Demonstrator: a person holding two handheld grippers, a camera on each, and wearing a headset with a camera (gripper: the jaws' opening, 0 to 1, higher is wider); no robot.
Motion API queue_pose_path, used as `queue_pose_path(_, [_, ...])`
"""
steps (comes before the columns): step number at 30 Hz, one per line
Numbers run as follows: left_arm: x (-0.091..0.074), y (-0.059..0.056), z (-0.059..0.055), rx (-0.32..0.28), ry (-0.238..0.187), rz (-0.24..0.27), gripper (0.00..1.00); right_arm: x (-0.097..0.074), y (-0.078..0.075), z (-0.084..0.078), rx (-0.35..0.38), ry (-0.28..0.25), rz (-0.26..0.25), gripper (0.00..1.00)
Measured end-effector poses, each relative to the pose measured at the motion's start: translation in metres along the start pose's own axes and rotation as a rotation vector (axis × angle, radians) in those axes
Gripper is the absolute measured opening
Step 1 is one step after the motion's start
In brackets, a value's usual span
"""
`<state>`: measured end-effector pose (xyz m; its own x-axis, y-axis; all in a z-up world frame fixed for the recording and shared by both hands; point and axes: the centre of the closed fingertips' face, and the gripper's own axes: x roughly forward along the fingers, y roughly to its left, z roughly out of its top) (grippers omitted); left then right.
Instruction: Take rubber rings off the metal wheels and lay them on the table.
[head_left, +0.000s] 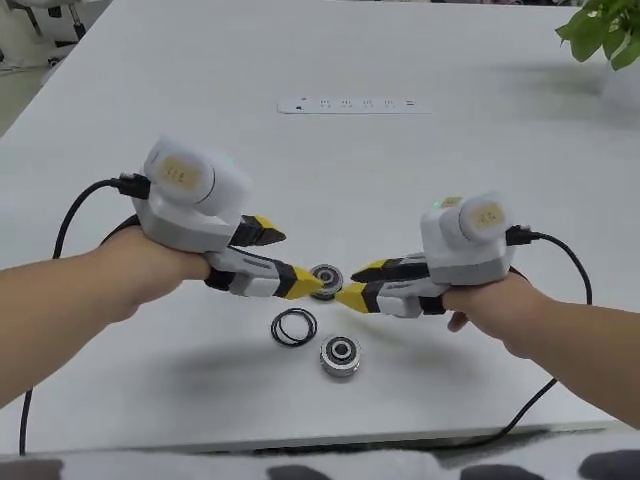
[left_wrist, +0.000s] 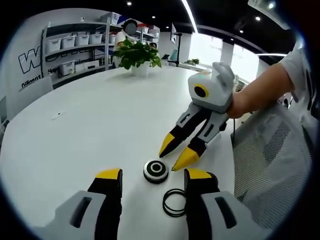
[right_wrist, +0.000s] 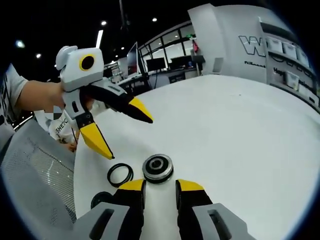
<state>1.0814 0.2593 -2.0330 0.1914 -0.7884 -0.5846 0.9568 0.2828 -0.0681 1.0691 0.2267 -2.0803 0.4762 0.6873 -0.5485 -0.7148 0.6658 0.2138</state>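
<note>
A metal wheel (head_left: 325, 281) with a dark rim lies flat on the white table (head_left: 400, 170), between the tips of both grippers. My left gripper (head_left: 300, 263) comes in from the left and is wide open; its lower jaw tip sits right beside the wheel. From the right, my right gripper (head_left: 350, 282) points at the wheel, narrowly open and holding nothing. Black rubber rings (head_left: 293, 327) lie loose on the table just in front. In the left gripper view the wheel (left_wrist: 156, 171) lies ahead of the open jaws, with the rings (left_wrist: 175, 202) to its right. The right gripper view has the wheel (right_wrist: 158, 167) just past its tips.
A second metal wheel (head_left: 340, 356) lies nearer the table's front edge, right of the rings. A white power strip (head_left: 355, 104) lies far back, and a potted plant (head_left: 605, 30) stands at the back right. Cables trail from both grippers over the front edge.
</note>
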Motion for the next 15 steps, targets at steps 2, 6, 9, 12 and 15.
queue_pose_path(2, [0.003,0.000,0.000,-0.001,0.001,-0.001,0.45,0.001,0.001,0.000,-0.007,0.001,0.001,0.21])
queue_pose_path(6, [0.007,-0.001,-0.002,0.002,0.008,-0.004,0.43,0.002,0.001,-0.001,-0.017,0.000,0.001,0.20])
queue_pose_path(9, [0.012,-0.002,-0.005,0.001,0.020,-0.010,0.41,0.004,0.001,-0.002,-0.025,0.001,0.002,0.19])
queue_pose_path(12, [0.015,-0.004,-0.007,0.002,0.028,-0.016,0.39,0.006,0.002,-0.002,-0.040,0.002,0.002,0.17])
queue_pose_path(15, [0.019,-0.008,-0.008,0.004,0.036,-0.026,0.37,0.007,0.003,-0.003,-0.054,0.001,0.001,0.16])
